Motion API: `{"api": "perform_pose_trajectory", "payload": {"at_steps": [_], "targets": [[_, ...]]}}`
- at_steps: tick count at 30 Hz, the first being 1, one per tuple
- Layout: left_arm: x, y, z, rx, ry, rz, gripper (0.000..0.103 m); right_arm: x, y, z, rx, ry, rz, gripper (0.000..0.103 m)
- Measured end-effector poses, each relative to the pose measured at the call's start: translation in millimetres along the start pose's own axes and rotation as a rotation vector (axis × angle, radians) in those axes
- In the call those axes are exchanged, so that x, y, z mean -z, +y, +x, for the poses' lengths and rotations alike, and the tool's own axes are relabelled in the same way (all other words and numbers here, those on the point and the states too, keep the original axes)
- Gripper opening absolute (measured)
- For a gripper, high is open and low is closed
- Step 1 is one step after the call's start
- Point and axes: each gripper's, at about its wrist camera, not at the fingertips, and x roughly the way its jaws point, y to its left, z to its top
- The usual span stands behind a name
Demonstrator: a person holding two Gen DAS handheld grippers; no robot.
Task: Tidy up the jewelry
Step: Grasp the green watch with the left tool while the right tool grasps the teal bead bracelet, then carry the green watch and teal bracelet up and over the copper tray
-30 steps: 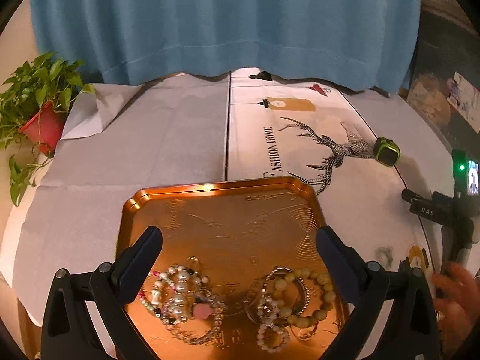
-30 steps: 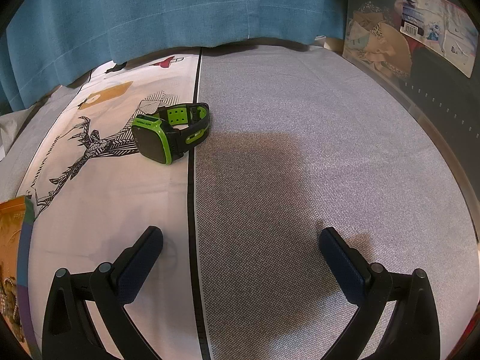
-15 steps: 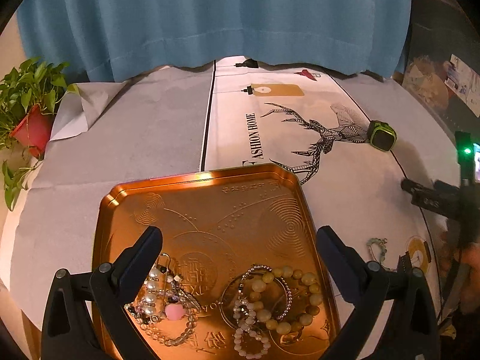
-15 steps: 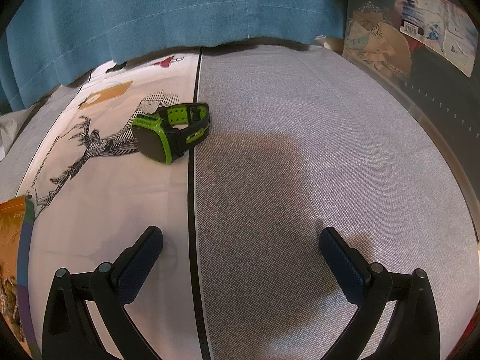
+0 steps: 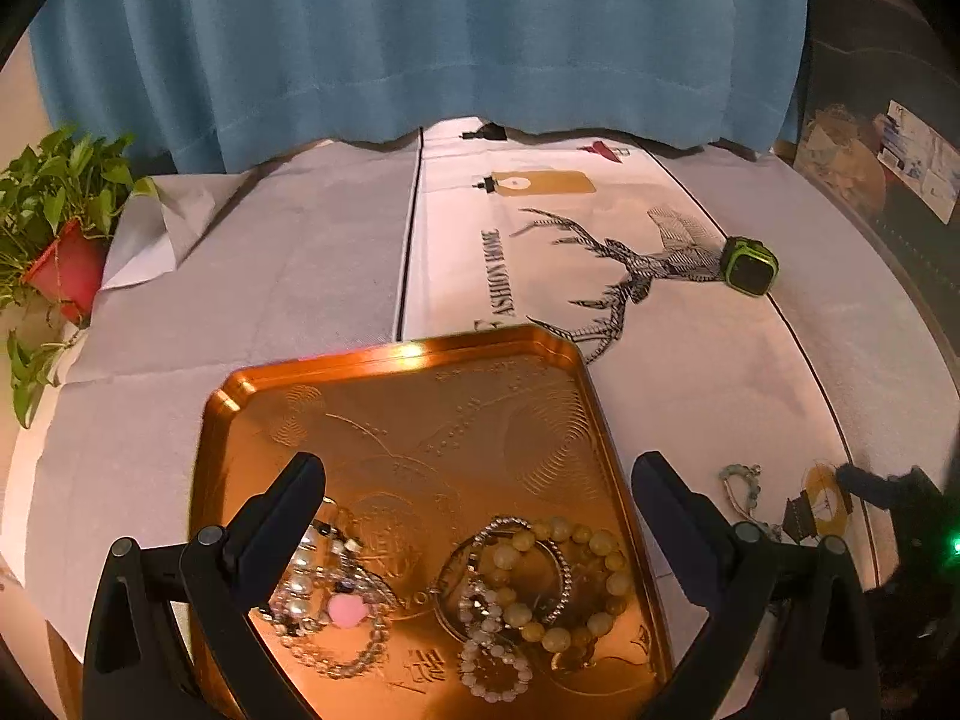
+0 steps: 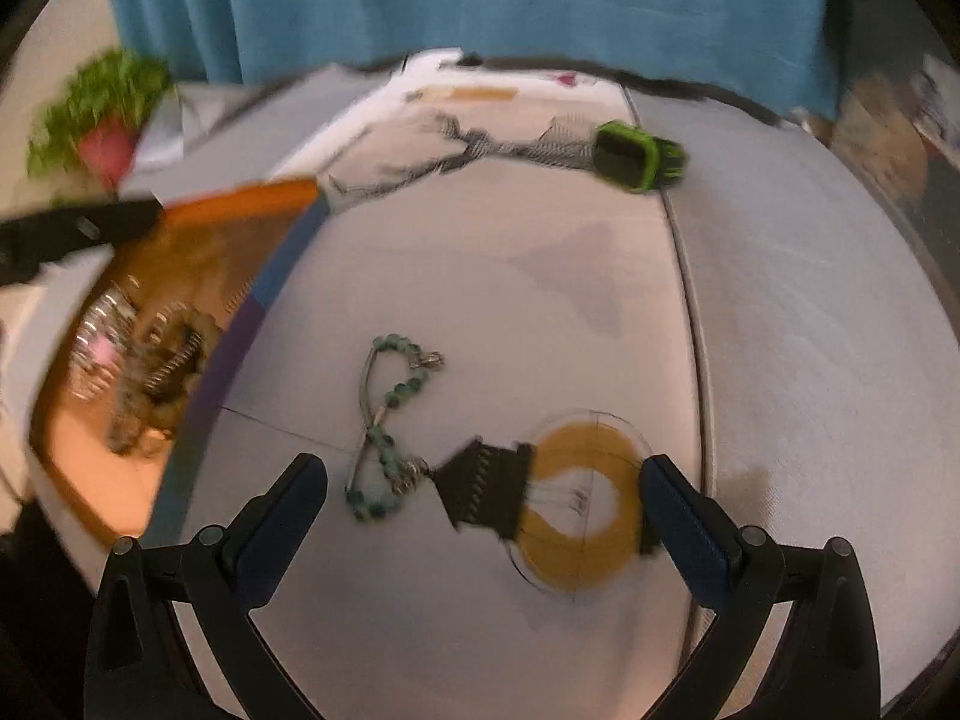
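A copper tray (image 5: 408, 414) lies on the cloth and holds several bead and pearl bracelets (image 5: 528, 576). My left gripper (image 5: 480, 516) is open and empty above its near half. A green bead bracelet (image 6: 390, 426) lies on the cloth right of the tray; it also shows in the left wrist view (image 5: 741, 489). My right gripper (image 6: 483, 510) is open and empty, just above and behind that bracelet. A green and black watch (image 6: 636, 156) lies farther back; in the left wrist view it (image 5: 750, 267) is at the right. The tray (image 6: 180, 324) is blurred in the right wrist view.
A printed tablecloth with a deer drawing (image 5: 630, 276) covers the table. A potted plant (image 5: 54, 240) stands at the far left edge. A blue curtain (image 5: 450, 30) hangs behind. A printed yellow bulb figure (image 6: 576, 498) lies on the cloth by the right gripper.
My right gripper has swung left and back, so the green bead bracelet and tray now fill its view. My left gripper has drawn back a little over the tray.
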Motion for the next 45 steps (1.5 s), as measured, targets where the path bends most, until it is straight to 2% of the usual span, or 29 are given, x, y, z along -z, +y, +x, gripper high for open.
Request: {"api": "perform_pose_trajectory", "payload": {"at_steps": [2,5,8,11,19,21,24,30,33,36,37,39,40,42,43,45], "targets": [[-3.0,2.5,-1.6,-0.009,-0.006,-0.004,0.102,-6.3,1.3,7.7,-0.007,-0.013,-0.016,0.103],[-9.0,5.2,-1.2,-0.010,-0.008,-0.014,0.102,-11.1,-13.9,9.2,0.042,-0.025,0.040,0.103],[-16.6,-0.1,0.3,-0.003,-0.018,-0.001,0.102,-12.3,-57.0,10.4,0.113,-0.017,0.160,0.103],[-29.8,-19.2,4.2,0.021,-0.033,0.036,0.102,-12.4,-99.4,6.3,0.153,-0.008,0.220,0.103],[-80.2,-95.0,41.2,0.183,-0.012,0.105,0.102,-31.6,-168.9,16.2,0.133,0.011,0.201,0.103],[-91.6,-112.8,55.5,0.178,-0.006,0.131,0.102,-35.7,-170.4,18.1,0.106,0.029,0.165,0.103],[-103.1,-131.6,69.4,0.195,-0.032,0.162,0.102,-32.2,-162.1,16.4,0.066,0.007,0.100,0.103],[-119.0,-168.6,95.3,0.296,-0.019,0.241,0.102,-40.2,-157.7,24.4,0.026,-0.030,0.037,0.103],[-127.9,-188.9,111.0,0.335,0.027,0.277,0.102,-45.5,-160.4,27.7,0.023,-0.033,0.032,0.103],[-133.5,-204.9,131.6,0.311,0.084,0.313,0.101,-49.2,-162.4,30.1,0.017,-0.034,0.023,0.103],[-133.9,-208.3,137.5,0.304,0.099,0.322,0.099,-49.5,-162.8,29.8,0.014,-0.034,0.020,0.103],[-134.0,-212.3,146.9,0.300,0.128,0.334,0.073,-48.7,-161.9,29.1,0.012,-0.035,0.016,0.100],[-133.6,-213.5,151.4,0.336,0.157,0.337,0.051,-47.6,-159.9,27.3,0.009,-0.042,0.013,0.091],[-132.9,-211.6,150.8,0.332,0.146,0.333,0.048,-46.1,-152.4,19.3,-0.012,-0.066,-0.016,0.044],[-131.5,-211.2,149.1,0.334,0.140,0.340,0.048,-45.5,-147.6,15.7,-0.025,-0.073,-0.037,0.008],[-129.0,-207.1,144.0,0.330,0.127,0.337,0.048,-44.6,-144.1,14.9,-0.019,-0.065,-0.034,0.007]]}}
